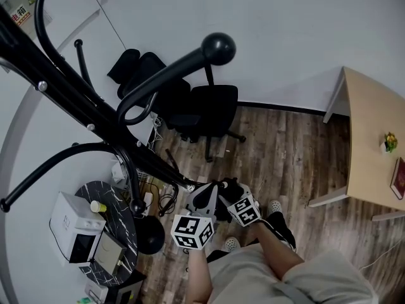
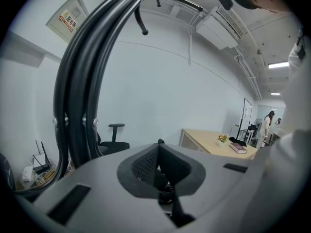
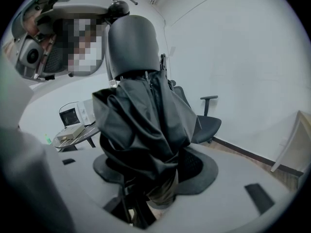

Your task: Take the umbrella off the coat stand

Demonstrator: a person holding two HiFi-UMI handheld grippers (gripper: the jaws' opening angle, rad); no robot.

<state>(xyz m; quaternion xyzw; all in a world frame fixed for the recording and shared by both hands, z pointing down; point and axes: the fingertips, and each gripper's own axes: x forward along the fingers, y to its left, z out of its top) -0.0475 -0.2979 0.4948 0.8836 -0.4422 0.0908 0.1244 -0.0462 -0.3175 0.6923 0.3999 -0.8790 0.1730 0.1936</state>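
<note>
The black coat stand (image 1: 95,116) rises at the left of the head view, and its curved hooks end in ball knobs (image 1: 218,46). Its bundled poles (image 2: 77,96) fill the left of the left gripper view. My right gripper (image 3: 160,181) is shut on a folded black umbrella (image 3: 146,125), which stands upright between the jaws with a rounded grey end (image 3: 131,42) on top. The umbrella hangs free of the hooks, low beside the stand's pole. My left gripper (image 2: 159,143) is shut with nothing in it. In the head view both grippers (image 1: 201,201) (image 1: 234,192) sit close together near the stand's foot.
A black office chair (image 1: 209,109) stands by the white wall. A wooden desk (image 1: 373,144) with a book (image 1: 398,179) is at the right. A round dark table (image 1: 120,233) with a white microwave (image 1: 73,233) stands at the lower left. A person (image 2: 267,123) stands far off.
</note>
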